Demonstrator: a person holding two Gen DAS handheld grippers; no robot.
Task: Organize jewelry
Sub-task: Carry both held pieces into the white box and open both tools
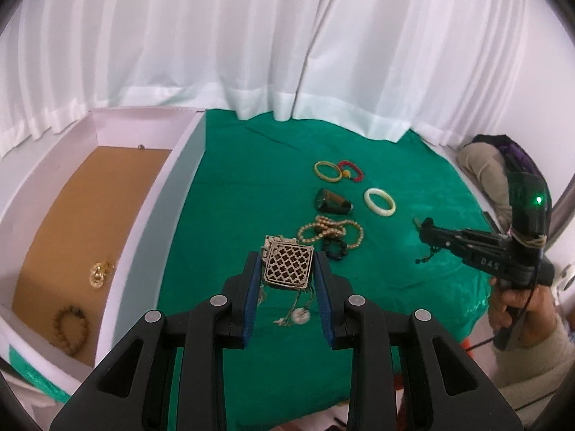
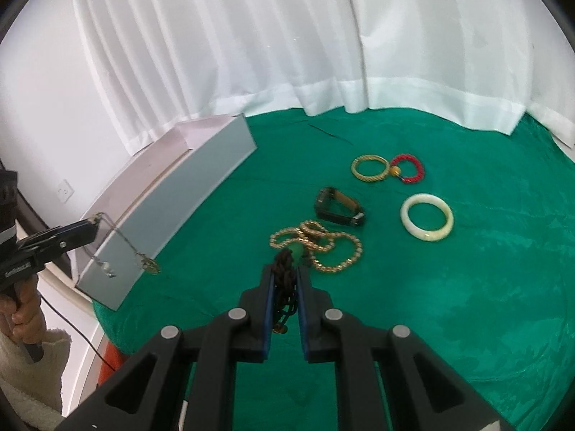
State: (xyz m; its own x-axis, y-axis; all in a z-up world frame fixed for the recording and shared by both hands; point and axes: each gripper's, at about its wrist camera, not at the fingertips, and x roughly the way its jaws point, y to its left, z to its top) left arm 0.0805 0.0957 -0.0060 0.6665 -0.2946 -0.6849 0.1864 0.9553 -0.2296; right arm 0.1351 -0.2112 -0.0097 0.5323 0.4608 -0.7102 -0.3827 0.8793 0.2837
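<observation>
My left gripper point(image 1: 286, 269) is shut on a square gold lattice pendant point(image 1: 287, 267) whose cord and charms hang below it, held above the green cloth point(image 1: 251, 186). The right wrist view shows it point(image 2: 91, 223) beside the white box point(image 2: 172, 212), its necklace dangling. My right gripper point(image 2: 285, 273) is shut on a dark beaded bracelet point(image 2: 284, 283), lifted over the cloth near the gold bead necklace point(image 2: 320, 244); it also shows in the left wrist view point(image 1: 424, 228). The white box point(image 1: 143, 194) holds a gold piece point(image 1: 100, 273) and a brown bead bracelet point(image 1: 70, 327).
On the cloth lie a gold bangle point(image 2: 371, 167), a red bead bracelet point(image 2: 409, 168), a white jade bangle point(image 2: 427, 222), a dark watch-like piece point(image 2: 337, 208) and a black bead bracelet point(image 1: 336, 248). White curtains hang behind.
</observation>
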